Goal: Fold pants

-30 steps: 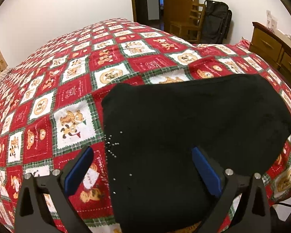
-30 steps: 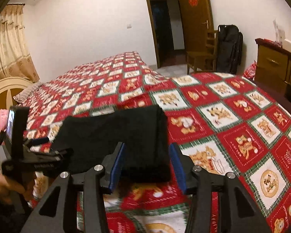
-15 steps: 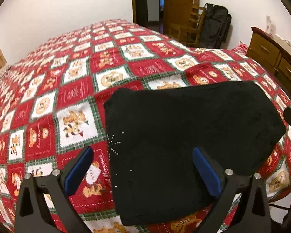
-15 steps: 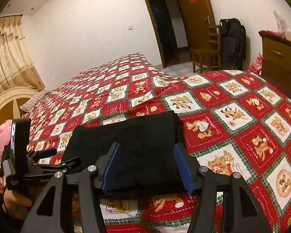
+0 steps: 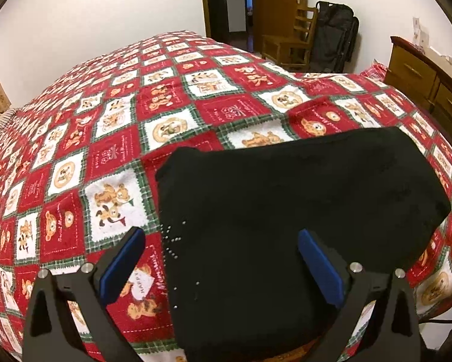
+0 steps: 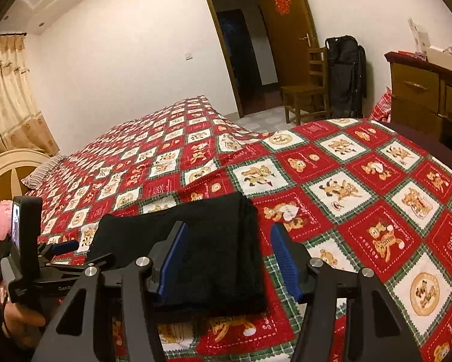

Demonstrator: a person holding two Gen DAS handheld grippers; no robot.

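The black pants (image 5: 286, 211) lie folded into a compact rectangle on the red patchwork bedspread (image 5: 111, 157), close to its near edge. My left gripper (image 5: 220, 235) hovers open over the left end of the bundle, with its blue pads (image 5: 123, 259) spread wide and clear of the cloth. In the right wrist view the pants (image 6: 220, 256) show their stacked folds at the right end. My right gripper (image 6: 228, 227) is open above that end, and its pads touch nothing. The left gripper (image 6: 84, 252) appears there too, held by a hand (image 6: 17, 316) at the far left.
A wooden chair (image 6: 304, 96) and a black bag (image 6: 343, 75) stand by the open door (image 6: 286, 36). A wooden dresser (image 6: 422, 90) lines the right wall. A cream headboard (image 6: 5, 172) and a striped pillow (image 6: 42, 172) lie at the left.
The right gripper's jaws have spread a little wider over the pants' end and its view has tipped upward. The left gripper and the pants stay as they were.
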